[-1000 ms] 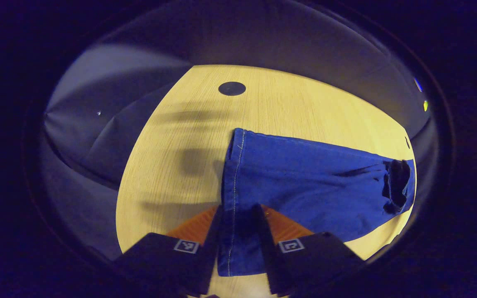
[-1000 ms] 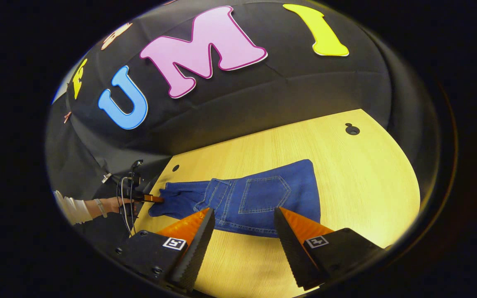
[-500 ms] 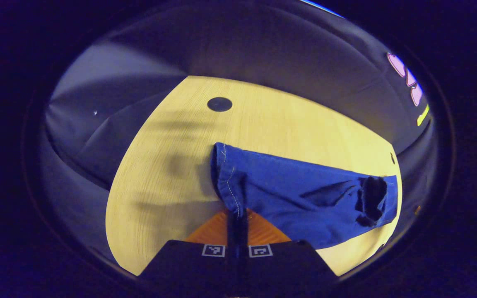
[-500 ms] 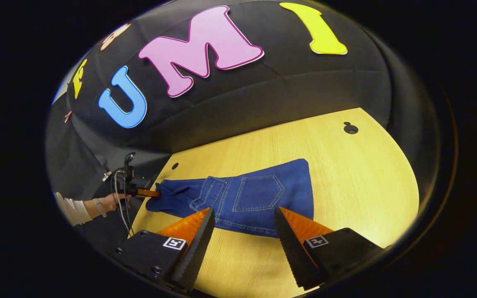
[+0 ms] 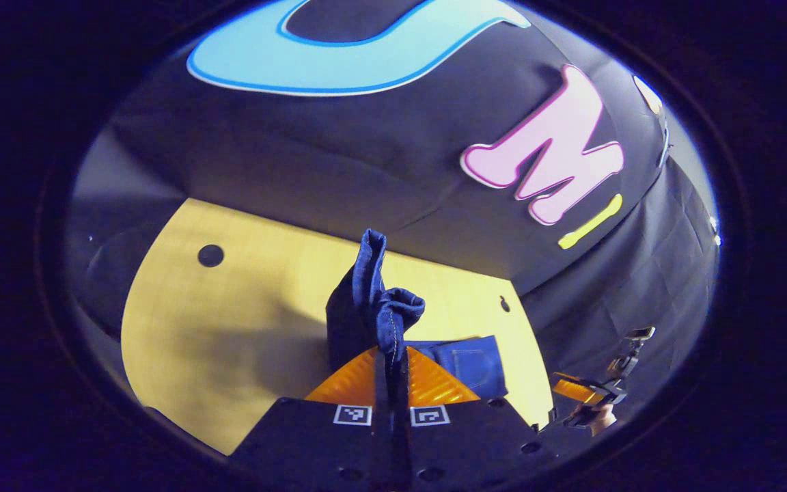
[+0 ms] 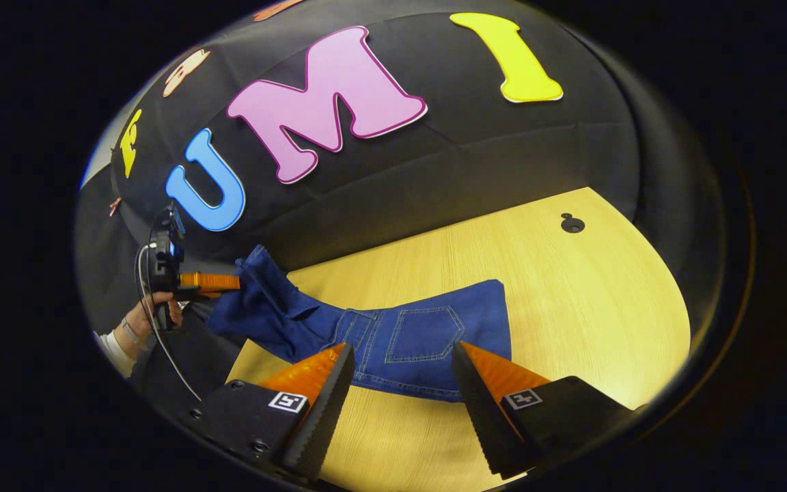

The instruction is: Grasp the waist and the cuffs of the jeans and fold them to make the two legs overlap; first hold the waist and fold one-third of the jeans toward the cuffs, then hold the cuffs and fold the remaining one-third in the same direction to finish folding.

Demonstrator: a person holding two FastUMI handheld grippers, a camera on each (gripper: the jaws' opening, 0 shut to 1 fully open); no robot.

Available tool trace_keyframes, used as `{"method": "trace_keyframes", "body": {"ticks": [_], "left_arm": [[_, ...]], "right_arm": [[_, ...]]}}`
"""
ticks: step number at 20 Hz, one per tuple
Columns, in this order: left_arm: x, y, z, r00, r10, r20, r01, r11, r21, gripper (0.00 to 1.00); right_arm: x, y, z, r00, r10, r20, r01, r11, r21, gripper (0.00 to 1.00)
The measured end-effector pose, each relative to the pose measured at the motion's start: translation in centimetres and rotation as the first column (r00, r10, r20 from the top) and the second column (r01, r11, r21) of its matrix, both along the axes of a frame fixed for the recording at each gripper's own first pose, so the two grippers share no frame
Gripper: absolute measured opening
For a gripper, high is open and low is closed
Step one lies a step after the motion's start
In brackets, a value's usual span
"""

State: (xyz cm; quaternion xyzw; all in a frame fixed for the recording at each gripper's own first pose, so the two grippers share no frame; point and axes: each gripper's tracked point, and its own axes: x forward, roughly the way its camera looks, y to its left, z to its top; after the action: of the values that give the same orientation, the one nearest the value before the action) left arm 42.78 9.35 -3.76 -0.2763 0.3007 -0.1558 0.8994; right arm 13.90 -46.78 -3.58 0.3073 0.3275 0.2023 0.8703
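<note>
Aloft, the left tongs (image 5: 391, 362) clench a cuff of the jeans (image 6: 427, 338) whose waist lies on the bench (image 6: 591, 301), the right tongs (image 6: 399, 383) gaping above it; carrying the cuff low and taut should prevent bunching.

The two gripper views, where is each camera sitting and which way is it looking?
Left gripper view: rides the left gripper, facing the wall; its fingers pinch the lifted cuffs.
Right gripper view: rides the right gripper, looking across the table; its fingers are apart above the waist; a hand shows.
Shared: the jeans, table, both grippers.
</note>
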Motion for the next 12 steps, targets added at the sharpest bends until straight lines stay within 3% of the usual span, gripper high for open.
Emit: {"method": "trace_keyframes", "body": {"ticks": [2, 5, 9, 12], "left_arm": [[1.2, -5.6, 3.3, 0.997, -0.061, 0.039, 0.064, 0.995, -0.071, 0.06], [1.5, -14.4, 5.1, 0.981, -0.183, 0.066, 0.187, 0.980, -0.063, 0.06], [2.6, -27.5, 0.8, 0.939, -0.344, -0.006, 0.344, 0.939, -0.011, 0.06], [4.8, -31.7, -4.9, 0.904, -0.418, -0.089, 0.426, 0.899, 0.106, 0.06]], "right_arm": [[-0.4, -0.8, 0.4, 1.000, -0.011, 0.012, 0.011, 1.000, -0.004, 0.88], [-1.3, -2.6, 1.2, 0.999, -0.046, 0.029, 0.046, 0.999, -0.005, 0.88], [-3.1, -6.4, 0.8, 0.994, -0.101, 0.032, 0.102, 0.994, -0.043, 0.88], [-4.2, -9.2, -0.3, 0.987, -0.160, 0.004, 0.160, 0.986, -0.040, 0.88]]}}
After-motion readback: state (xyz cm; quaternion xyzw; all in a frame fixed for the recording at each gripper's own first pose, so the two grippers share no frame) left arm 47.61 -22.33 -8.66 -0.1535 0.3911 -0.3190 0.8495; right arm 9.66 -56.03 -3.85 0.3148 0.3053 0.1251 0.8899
